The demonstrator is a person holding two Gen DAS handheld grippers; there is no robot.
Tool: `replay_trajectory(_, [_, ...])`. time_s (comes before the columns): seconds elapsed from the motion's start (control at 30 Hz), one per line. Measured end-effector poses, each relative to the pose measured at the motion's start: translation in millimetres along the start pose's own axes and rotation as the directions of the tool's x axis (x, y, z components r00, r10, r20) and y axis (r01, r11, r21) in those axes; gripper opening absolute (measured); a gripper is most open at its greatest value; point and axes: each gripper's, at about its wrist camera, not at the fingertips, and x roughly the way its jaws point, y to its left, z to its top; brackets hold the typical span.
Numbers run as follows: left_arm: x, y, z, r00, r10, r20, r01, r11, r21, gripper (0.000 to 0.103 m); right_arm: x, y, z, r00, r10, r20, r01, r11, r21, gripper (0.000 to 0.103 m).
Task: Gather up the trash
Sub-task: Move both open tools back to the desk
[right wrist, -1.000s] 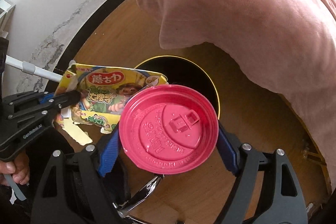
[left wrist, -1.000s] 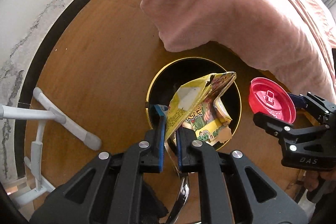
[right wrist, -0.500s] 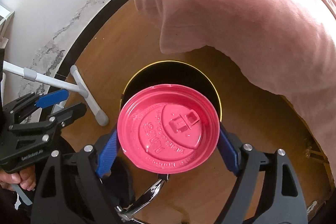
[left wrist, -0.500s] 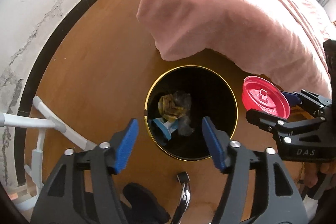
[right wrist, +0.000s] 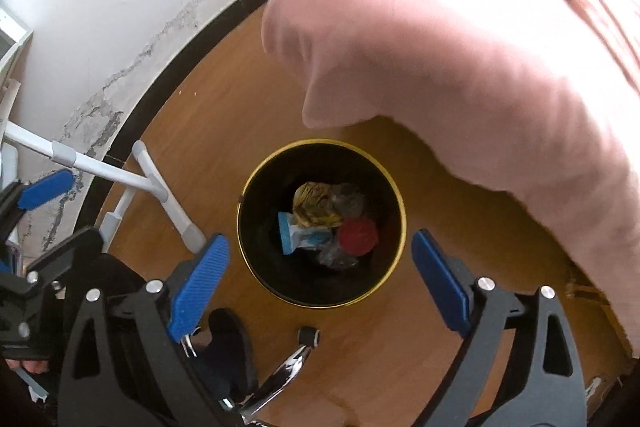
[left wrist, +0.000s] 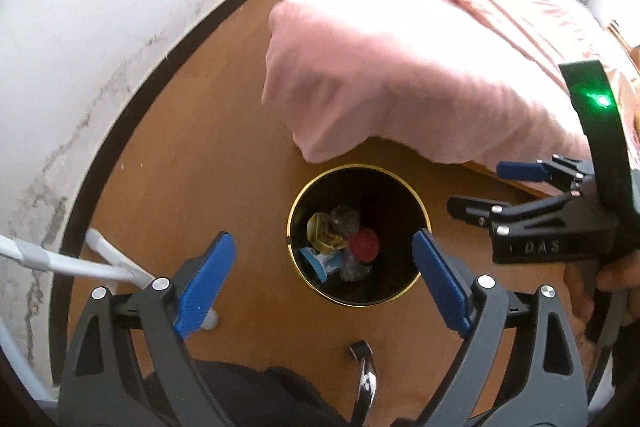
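A black bin with a gold rim [left wrist: 416,195] [right wrist: 394,187] stands on the wooden floor below both grippers. Inside lie the crumpled yellow snack wrapper [left wrist: 320,231] [right wrist: 310,205], the red cup lid [left wrist: 365,245] [right wrist: 358,235], a blue-and-white wrapper [right wrist: 298,235] and clear plastic. My left gripper [left wrist: 322,281] hangs above the bin, jaws opening wide, nothing between them. My right gripper [right wrist: 320,279] is likewise above the bin, jaws opening, with nothing in them. It also shows at the right of the left wrist view, right gripper [left wrist: 480,189], held by a hand [left wrist: 616,279].
A pink blanket [left wrist: 420,59] [right wrist: 480,47] drapes over a bed just behind the bin. A white metal stand [left wrist: 80,263] [right wrist: 152,183] sits at the left by the white wall [left wrist: 100,7]. A chrome handle [left wrist: 366,383] [right wrist: 292,367] juts up near the bottom.
The left gripper let go of the yellow wrapper and the right gripper let go of the red lid; both now lie in the bin. Both grippers opened and rose.
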Motion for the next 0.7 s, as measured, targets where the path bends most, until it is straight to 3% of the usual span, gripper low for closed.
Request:
replay_trajectory(0.27, [-143, 11, -5, 0.988, -0.051, 0.147, 0.047, 0.998, 0.029, 0.090, -109, 60, 16, 0.988, 0.012, 0.155, 0.005, 0.994, -0.111, 0.089])
replay_trajectory(0.37, [-202, 35, -20, 0.972, 0.005, 0.236, -0.008, 1.000, 0.010, 0.091, -140, 108, 26, 0.978, 0.070, 0.198, -0.034, 0.983, -0.182, 0.089])
replay_trajectory(0.47, [-253, 78, -48, 0.950, 0.101, 0.294, -0.082, 0.994, -0.076, 0.091, -160, 173, 32, 0.962, 0.175, 0.209, -0.112, 0.952, -0.285, 0.089])
replay_trajectory(0.53, [-286, 117, -77, 0.930, 0.208, 0.304, -0.161, 0.972, -0.171, 0.091, -168, 223, 35, 0.948, 0.247, 0.201, -0.159, 0.913, -0.375, 0.089])
replay_trajectory(0.63, [-320, 169, -119, 0.898, 0.346, 0.273, -0.261, 0.916, -0.304, 0.091, -174, 311, 31, 0.929, 0.326, 0.175, -0.196, 0.834, -0.515, 0.089])
replay_trajectory(0.7, [-346, 212, -158, 0.871, 0.434, 0.229, -0.315, 0.852, -0.417, 0.091, -176, 369, 22, 0.913, 0.382, 0.139, -0.233, 0.771, -0.593, 0.089])
